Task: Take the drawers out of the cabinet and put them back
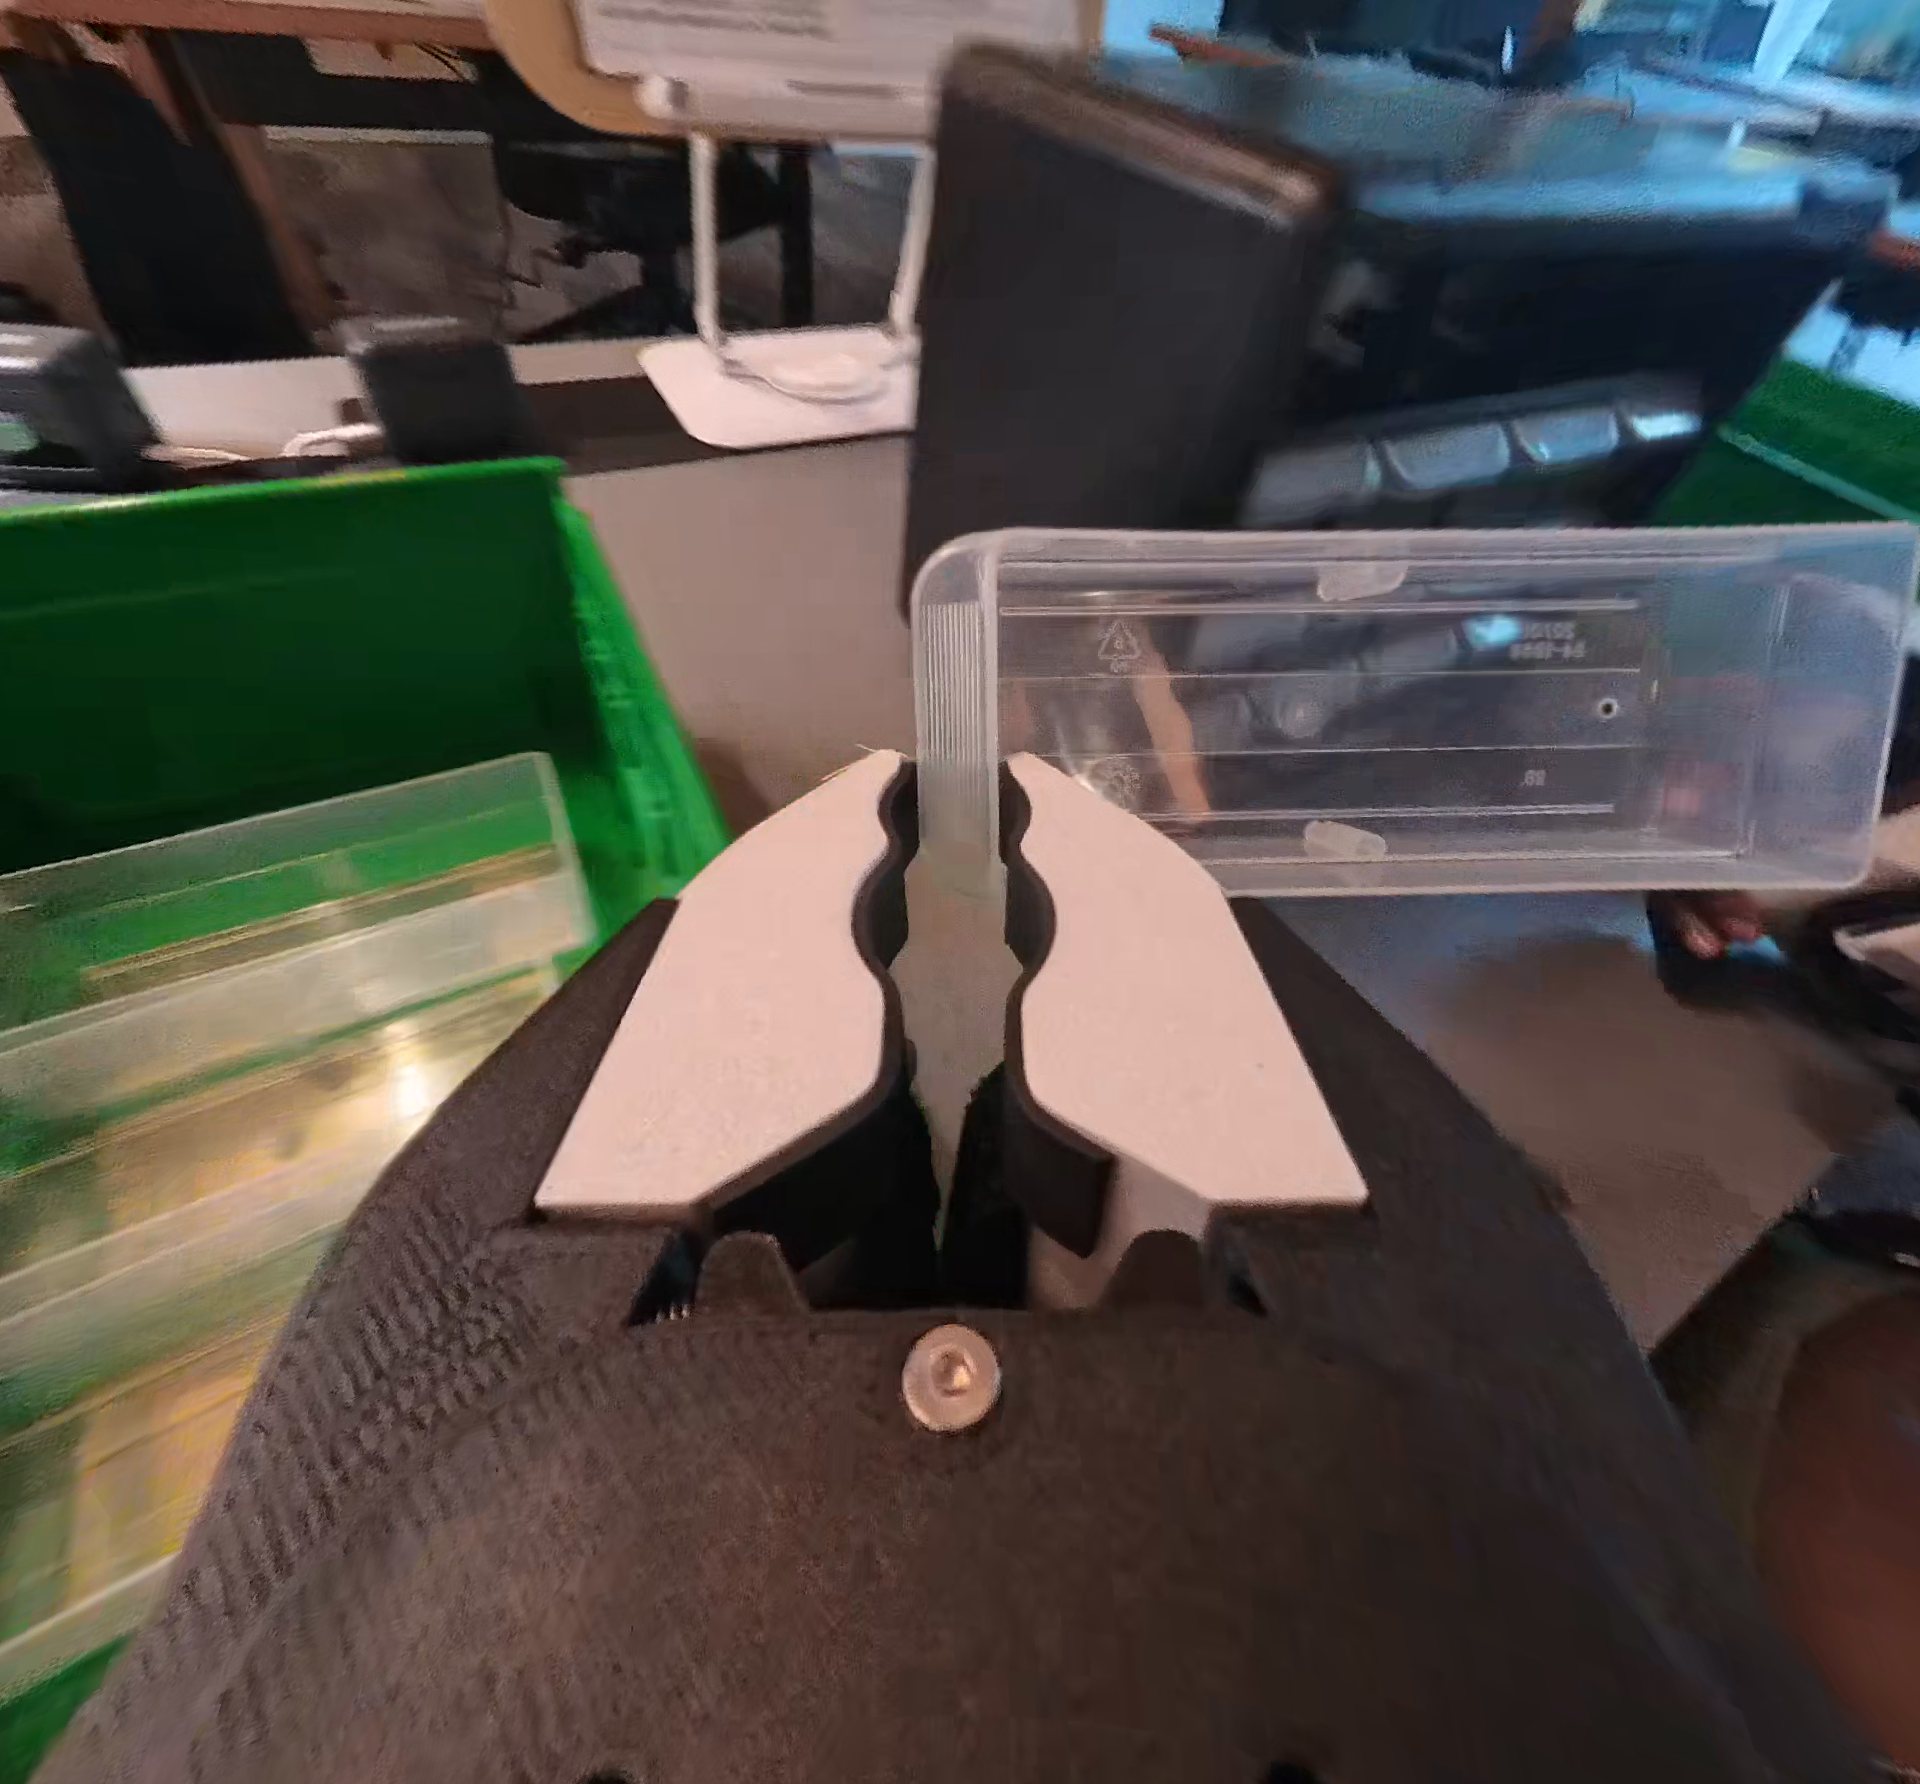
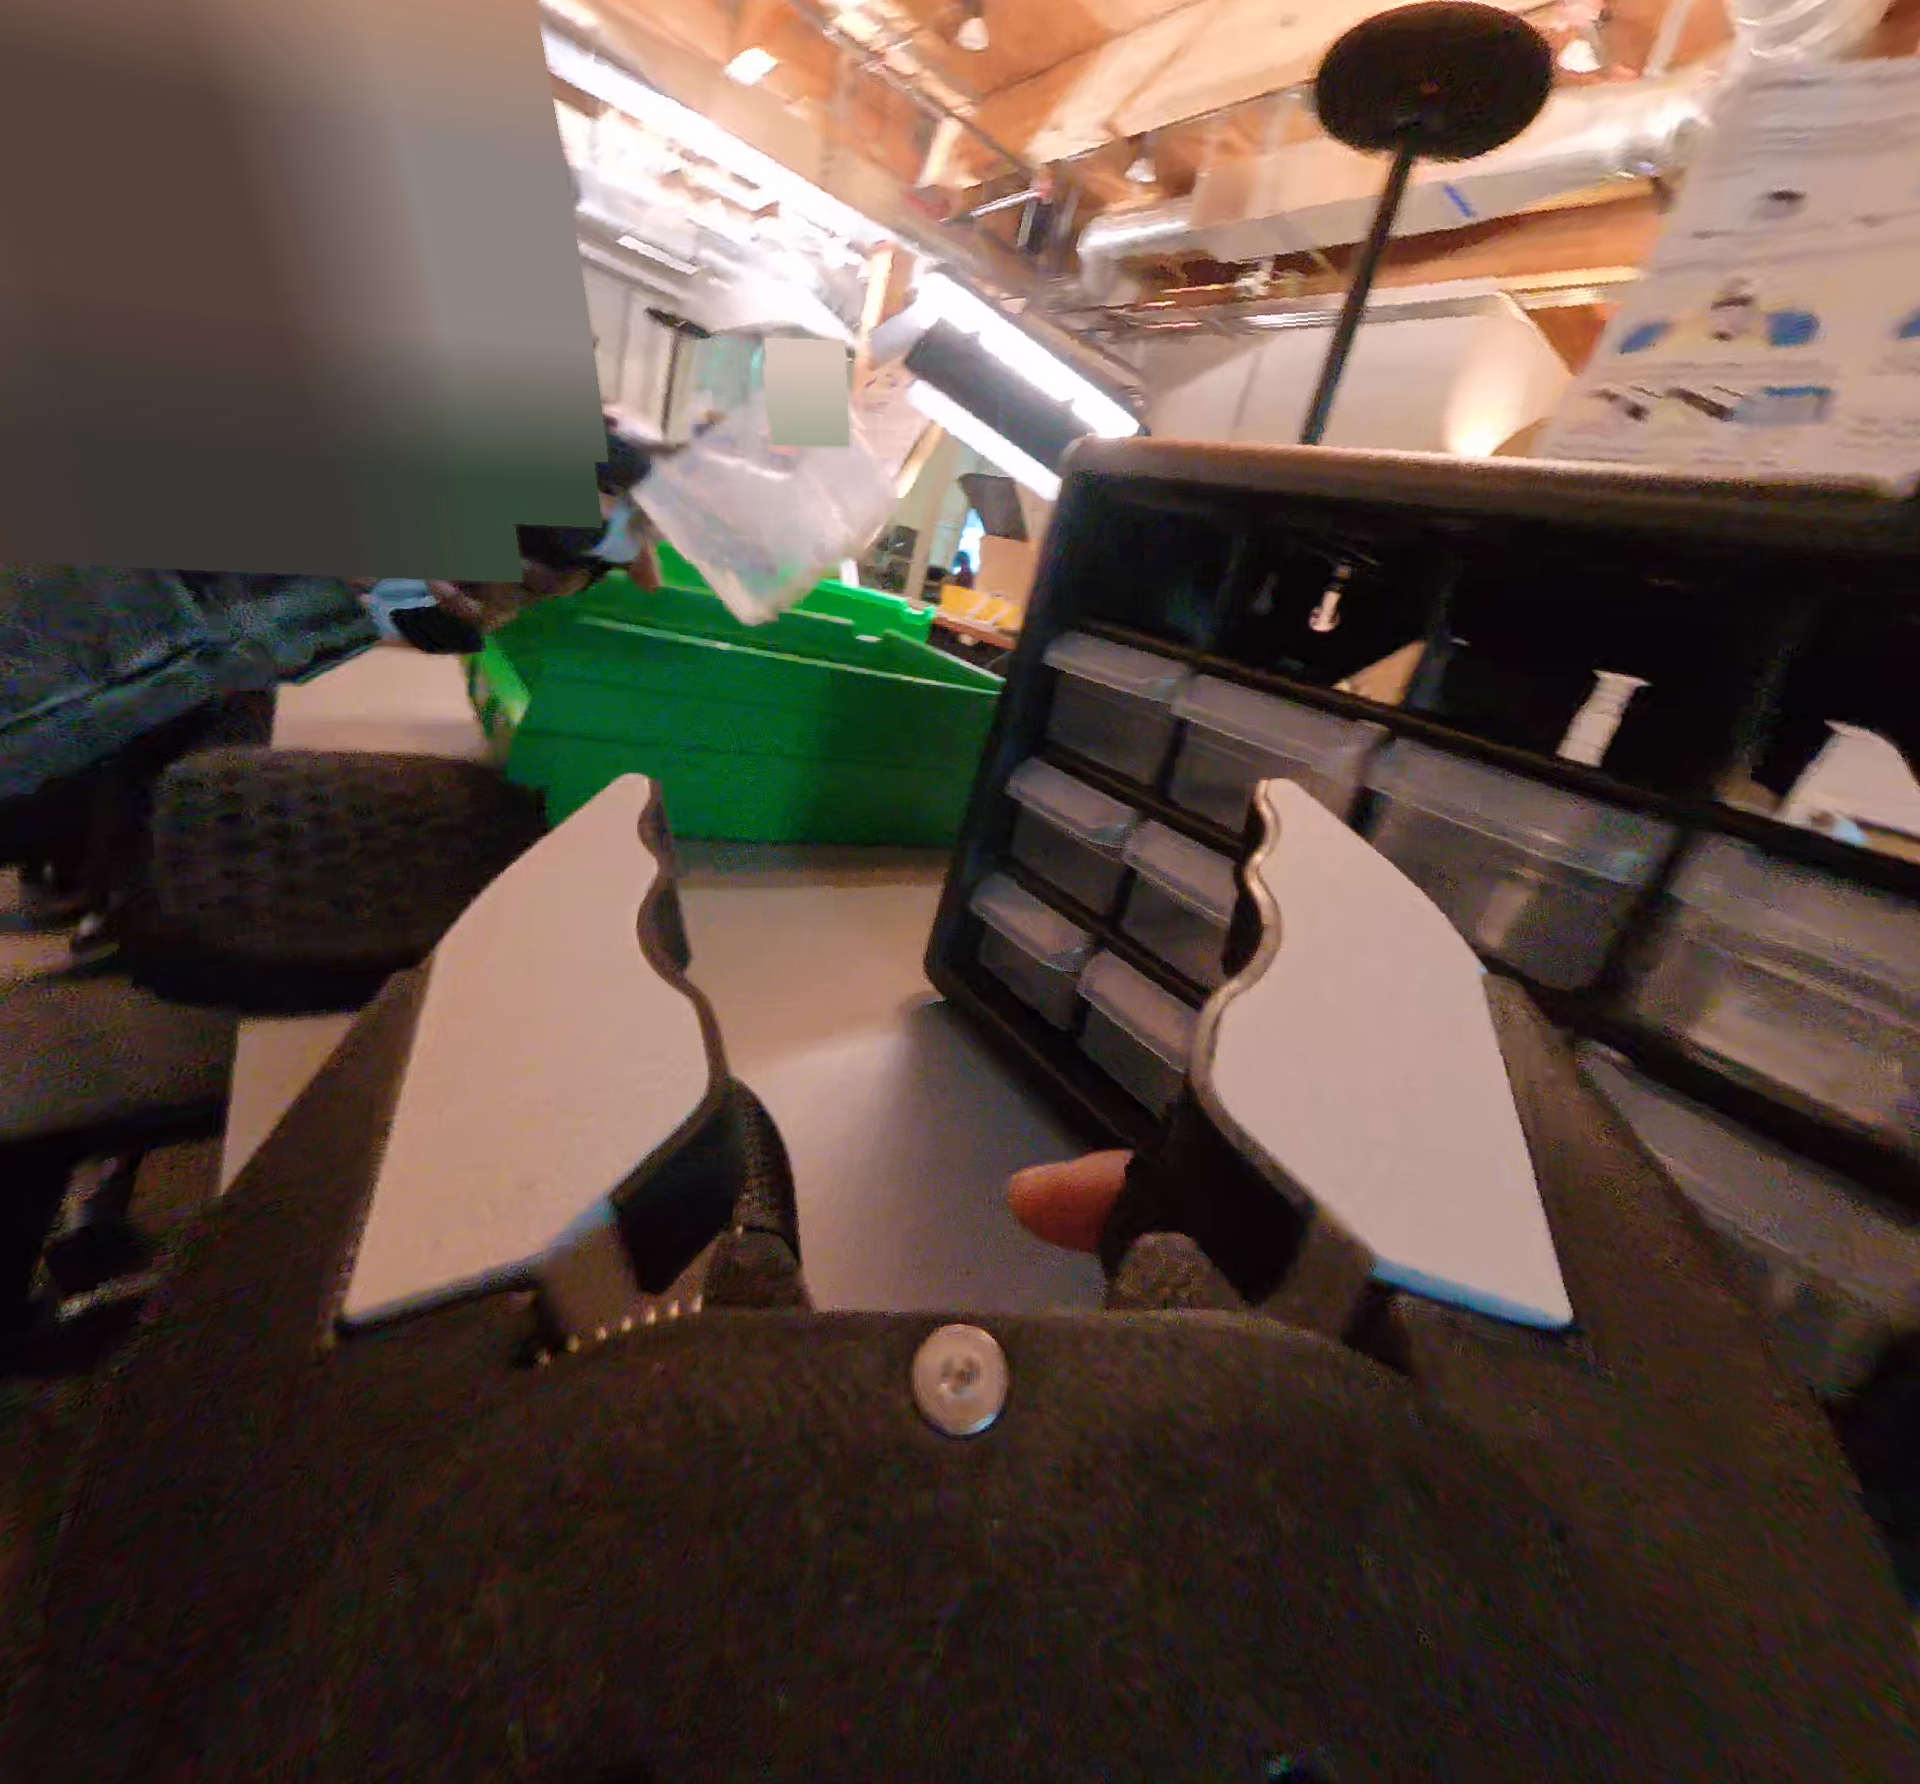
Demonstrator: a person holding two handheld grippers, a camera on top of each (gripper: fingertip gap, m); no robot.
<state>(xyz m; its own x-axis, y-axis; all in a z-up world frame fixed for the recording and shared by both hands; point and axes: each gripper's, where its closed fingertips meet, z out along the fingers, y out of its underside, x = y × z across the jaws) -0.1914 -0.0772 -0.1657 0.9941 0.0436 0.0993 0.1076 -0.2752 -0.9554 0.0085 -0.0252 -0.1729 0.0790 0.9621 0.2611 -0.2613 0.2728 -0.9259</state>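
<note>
**Clear drawer held aloft beside the green crate**

The left gripper [image 1: 958, 799], black-bodied with pale grey finger plates, is clamped tight on the ribbed front tab of a clear, rectangular plastic drawer [image 1: 1455, 711]. The drawer hangs in the air, turned so its underside faces the left wrist camera, its length running off to the right above the grey table [image 1: 779, 571]. Behind it stands the black plastic cabinet [image 1: 1101, 321], seen from its side and blurred.

To the left sits a bright green plastic crate [image 1: 281, 591] with several clear plastic drawers [image 1: 270, 986] stacked inside; how many I can't fairly say, as that part is smeared.

From the right wrist view, the right gripper [image 2: 961, 851] has its jaws spread wide and holds nothing. It hangs low over the table, just in front of the cabinet's [image 2: 1455, 726] face. The top row of the cabinet shows dark, open slots, while clear drawers [image 2: 1117, 778] fill the rows below. A fingertip [image 2: 1070, 1204] shows between the plates. Farther off, the same held drawer [image 2: 764, 513] appears above the green crate [image 2: 748, 726].
</note>
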